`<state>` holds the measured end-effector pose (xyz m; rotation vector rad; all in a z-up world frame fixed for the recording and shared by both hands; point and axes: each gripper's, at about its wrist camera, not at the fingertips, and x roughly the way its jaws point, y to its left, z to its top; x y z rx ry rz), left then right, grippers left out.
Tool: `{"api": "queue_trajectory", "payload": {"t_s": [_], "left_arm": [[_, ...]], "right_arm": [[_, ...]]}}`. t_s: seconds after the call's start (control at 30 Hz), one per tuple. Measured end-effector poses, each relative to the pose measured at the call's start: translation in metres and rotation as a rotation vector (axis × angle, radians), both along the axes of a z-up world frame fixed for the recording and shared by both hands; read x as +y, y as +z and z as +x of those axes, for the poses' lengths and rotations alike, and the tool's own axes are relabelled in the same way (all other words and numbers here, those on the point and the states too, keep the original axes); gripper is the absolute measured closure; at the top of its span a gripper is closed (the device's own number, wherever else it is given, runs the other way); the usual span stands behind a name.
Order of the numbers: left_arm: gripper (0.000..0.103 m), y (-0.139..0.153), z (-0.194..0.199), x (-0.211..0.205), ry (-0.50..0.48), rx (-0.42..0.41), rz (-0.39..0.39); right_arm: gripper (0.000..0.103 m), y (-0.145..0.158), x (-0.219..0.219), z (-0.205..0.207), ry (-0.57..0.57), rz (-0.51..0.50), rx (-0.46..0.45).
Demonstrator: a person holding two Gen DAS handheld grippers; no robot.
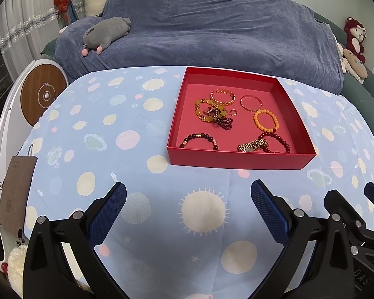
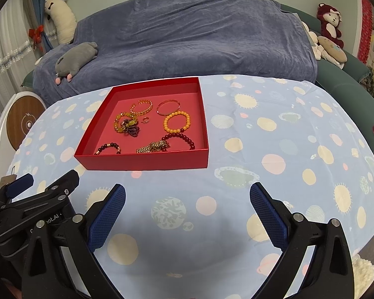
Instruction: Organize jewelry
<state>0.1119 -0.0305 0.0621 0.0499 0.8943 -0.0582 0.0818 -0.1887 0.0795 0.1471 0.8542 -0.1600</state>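
A shallow red box [image 1: 236,160] [image 2: 147,160] stands on the table and holds several pieces of jewelry. Inside lie an orange bead bracelet [image 1: 266,122] [image 2: 177,122], a gold chain bangle [image 1: 222,97], a thin rose bangle [image 1: 250,103], a dark bead bracelet [image 1: 199,139], a gold watch [image 1: 253,145] [image 2: 153,147], a dark red bead bracelet [image 1: 276,139] and a tangle of yellow and purple beads [image 1: 213,115]. My left gripper [image 1: 188,211] is open and empty, in front of the box. My right gripper [image 2: 187,211] is open and empty, to the right of the left one.
The table wears a light blue cloth with planet prints [image 1: 112,137]. A sofa under a blue throw [image 1: 212,32] stands behind, with a grey plush [image 1: 107,33]. A brown paper bag [image 1: 17,189] and a round white side table [image 1: 41,94] are at left.
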Motion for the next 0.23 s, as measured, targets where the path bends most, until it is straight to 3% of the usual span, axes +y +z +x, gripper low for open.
{"api": "queue_trajectory", "payload": {"t_s": [0.23], "left_arm": [[0.008, 0.0001, 0.0002, 0.0001, -0.004, -0.006, -0.003]], "right_arm": [[0.006, 0.0003, -0.0007, -0.0005, -0.002, -0.002, -0.002]]}}
